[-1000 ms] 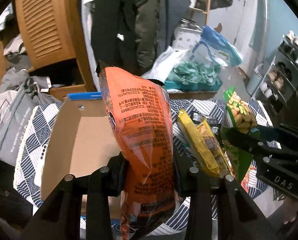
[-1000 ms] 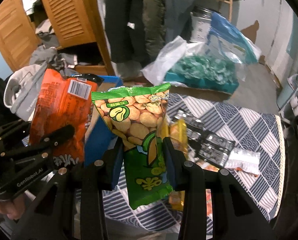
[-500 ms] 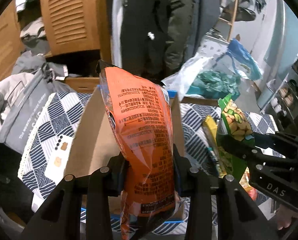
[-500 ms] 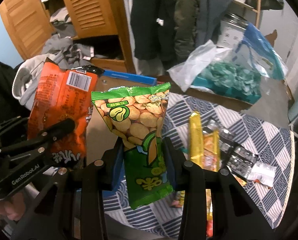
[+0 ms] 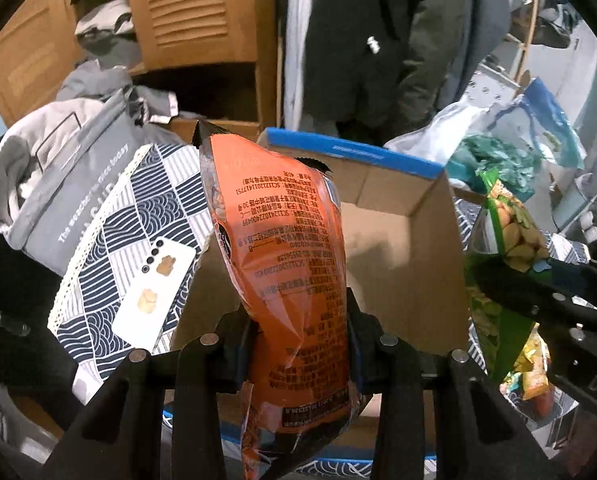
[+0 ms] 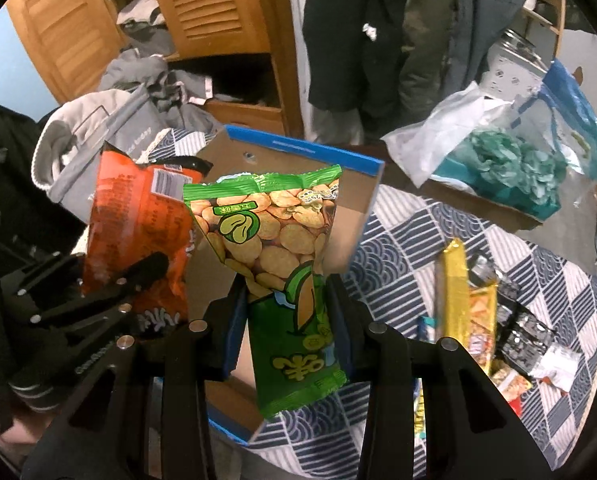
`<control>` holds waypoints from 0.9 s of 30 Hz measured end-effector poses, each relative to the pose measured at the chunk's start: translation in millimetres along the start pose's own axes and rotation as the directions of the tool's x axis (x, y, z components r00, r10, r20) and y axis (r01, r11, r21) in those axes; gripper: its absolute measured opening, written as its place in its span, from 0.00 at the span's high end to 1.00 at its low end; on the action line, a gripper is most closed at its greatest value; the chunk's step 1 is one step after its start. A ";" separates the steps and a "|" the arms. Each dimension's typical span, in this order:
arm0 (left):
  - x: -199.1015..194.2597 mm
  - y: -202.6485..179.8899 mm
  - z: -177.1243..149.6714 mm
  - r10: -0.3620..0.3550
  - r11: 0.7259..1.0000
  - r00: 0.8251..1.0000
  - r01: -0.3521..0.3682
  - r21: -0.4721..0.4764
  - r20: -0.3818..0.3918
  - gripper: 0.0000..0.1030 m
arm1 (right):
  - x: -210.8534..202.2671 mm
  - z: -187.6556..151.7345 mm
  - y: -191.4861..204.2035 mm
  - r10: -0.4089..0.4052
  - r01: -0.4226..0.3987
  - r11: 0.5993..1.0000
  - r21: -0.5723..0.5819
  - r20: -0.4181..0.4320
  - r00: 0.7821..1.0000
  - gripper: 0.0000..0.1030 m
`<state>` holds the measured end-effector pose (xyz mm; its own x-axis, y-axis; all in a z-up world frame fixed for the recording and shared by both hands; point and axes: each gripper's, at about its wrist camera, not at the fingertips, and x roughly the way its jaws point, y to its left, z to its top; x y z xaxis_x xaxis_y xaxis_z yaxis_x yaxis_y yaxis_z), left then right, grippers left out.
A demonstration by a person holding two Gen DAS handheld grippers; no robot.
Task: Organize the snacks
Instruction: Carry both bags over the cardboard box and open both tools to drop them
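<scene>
The left gripper [image 5: 300, 344] has its fingers closed on the lower part of an orange bag [image 5: 286, 248], so the bag stands upright above them with its sealed top free. The right gripper [image 6: 288, 320] is clamped the same way on a green bag [image 6: 278, 264] of broad beans. Gripping low on each bag leaves most of it hanging clear, which suits dropping it in from above.

Both bags hang over or just in front of the open box [image 5: 402, 264], a cardboard carton with a blue rim; it looks empty inside as far as can be seen. In the right view the orange bag sits just left of the green one, close but apparently apart.

The box probably serves as the collecting bin, which explains why both bags are carried there together. More snacks lie loose on the patterned cloth [image 6: 398, 248] to the right: a yellow pack [image 6: 454, 292] and dark wrappers [image 6: 526, 320], well apart from the box. A white phone [image 5: 154, 280] lies on the cloth left of the box, so a bag released there needs care.
</scene>
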<state>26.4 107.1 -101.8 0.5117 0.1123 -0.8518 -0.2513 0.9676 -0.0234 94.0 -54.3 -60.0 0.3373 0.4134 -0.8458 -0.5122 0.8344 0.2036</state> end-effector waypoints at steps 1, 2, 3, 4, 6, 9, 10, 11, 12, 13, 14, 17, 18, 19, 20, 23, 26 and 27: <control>3.3 1.5 -0.1 0.005 1.000 1.000 -0.005 -0.005 -0.007 0.62 | 3.1 1.2 1.8 0.002 -0.002 1.000 0.000 -0.004 1.000 0.64; 6.0 2.7 -0.2 0.010 1.000 1.000 -0.010 -0.009 -0.011 0.62 | 6.1 2.5 3.6 0.003 -0.003 1.000 -0.002 -0.008 1.000 0.64; 8.6 3.8 -0.8 0.016 1.000 1.000 -0.016 -0.011 -0.016 0.62 | 8.7 3.7 5.3 0.002 -0.003 1.000 -0.004 -0.011 1.000 0.64; 11.2 5.0 -1.8 0.020 1.000 1.000 -0.021 -0.013 -0.022 0.62 | 11.4 4.4 7.1 0.003 -0.003 1.000 -0.006 -0.014 1.000 0.64; 16.1 7.8 -3.6 0.024 1.000 0.999 -0.025 -0.018 -0.037 0.62 | 17.3 5.7 10.2 0.006 -0.006 1.000 -0.007 -0.022 1.000 0.64; 20.3 11.9 -4.3 0.025 0.999 0.998 -0.027 -0.030 -0.053 0.62 | 26.5 7.4 13.7 0.018 -0.018 1.000 -0.005 -0.036 0.999 0.64; 21.1 13.4 -4.8 0.028 0.999 0.998 -0.030 -0.033 -0.057 0.62 | 29.9 7.4 14.7 0.022 -0.022 1.000 -0.006 -0.041 0.999 0.64; 21.9 14.4 -4.6 0.031 0.999 0.998 -0.033 -0.035 -0.060 0.61 | 32.8 7.4 15.8 0.027 -0.027 1.000 -0.007 -0.046 0.999 0.64; 22.0 14.9 -4.6 0.031 0.999 0.998 -0.033 -0.037 -0.063 0.61 | 35.3 7.4 17.0 0.031 -0.031 0.999 -0.007 -0.050 0.998 0.64; 22.2 16.3 -4.8 0.032 0.999 0.997 -0.034 -0.041 -0.065 0.61 | 37.8 7.3 17.9 0.036 -0.037 0.999 -0.009 -0.057 0.998 0.64; 21.9 17.5 -4.8 0.033 0.998 0.997 -0.036 -0.046 -0.067 0.61 | 39.5 7.1 19.1 0.037 -0.038 0.999 -0.013 -0.060 0.998 0.63; 18.1 19.3 -3.9 0.035 0.998 0.998 -0.039 -0.056 -0.057 0.59 | 41.2 6.7 21.1 0.034 -0.035 0.999 -0.011 -0.064 0.997 0.61; 16.4 19.8 -3.4 0.039 0.998 0.998 -0.042 -0.056 -0.051 0.57 | 41.1 7.0 21.2 0.038 -0.039 0.999 -0.006 -0.066 0.997 0.57; 14.2 20.3 -2.9 0.044 0.997 0.998 -0.047 -0.055 -0.044 0.51 | 41.0 7.7 21.4 0.040 -0.040 0.999 -0.003 -0.064 0.997 0.54; 11.9 20.8 -2.5 0.050 0.997 0.998 -0.052 -0.054 -0.035 0.49 | 39.6 8.2 21.3 0.038 -0.039 0.999 0.000 -0.057 0.998 0.45; 6.9 22.4 -1.1 0.064 0.996 0.998 -0.065 -0.054 -0.024 0.44 | 29.5 10.4 21.3 0.015 -0.015 1.000 0.004 -0.012 1.000 0.28; -1.3 22.0 0.3 0.069 0.996 0.998 -0.069 -0.052 -0.004 0.41 | 18.8 12.7 19.6 -0.011 0.011 1.000 0.004 0.020 1.000 0.27; -3.7 21.3 1.1 0.069 0.996 0.998 -0.069 -0.049 0.002 0.40 | 14.9 13.3 18.4 -0.019 0.019 1.000 0.006 0.032 0.999 0.26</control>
<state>20.1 127.6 -98.6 0.4947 0.1793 -0.8504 -0.3263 0.9452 0.0095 100.1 -27.9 -62.4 0.3718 0.4088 -0.8334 -0.5013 0.8441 0.1904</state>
